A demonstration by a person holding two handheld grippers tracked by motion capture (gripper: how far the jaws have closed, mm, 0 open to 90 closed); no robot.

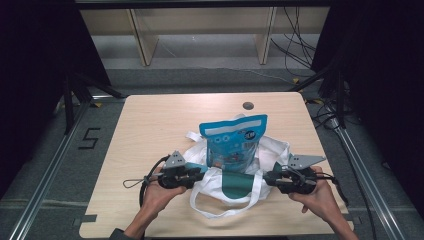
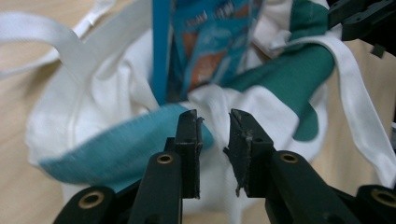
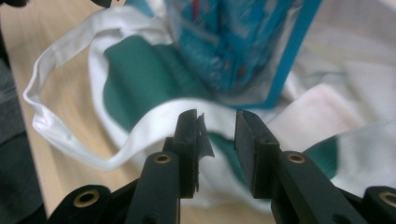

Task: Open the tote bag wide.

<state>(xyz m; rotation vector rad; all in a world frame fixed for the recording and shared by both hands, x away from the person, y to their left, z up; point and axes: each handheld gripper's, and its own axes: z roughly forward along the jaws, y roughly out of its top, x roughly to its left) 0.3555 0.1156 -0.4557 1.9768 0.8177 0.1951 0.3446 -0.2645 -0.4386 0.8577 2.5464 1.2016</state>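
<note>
While the blue plastic snack pouch (image 1: pixel 234 142) is being propped upright in the white-and-green cloth tote bag (image 1: pixel 270 152) at mid-table, the left gripper (image 1: pixel 199 176) and right gripper (image 1: pixel 268 177) are being held beside the bag's rim. Both pairs of jaws are being kept slightly parted, with nothing being gripped.

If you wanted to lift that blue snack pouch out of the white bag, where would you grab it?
Probably by the flat sealed top edge of the blue snack pouch, coming from above. It stands upright in the white tote bag, so that strip rises clear of the cloth while the bag's folds surround its lower part.
</note>
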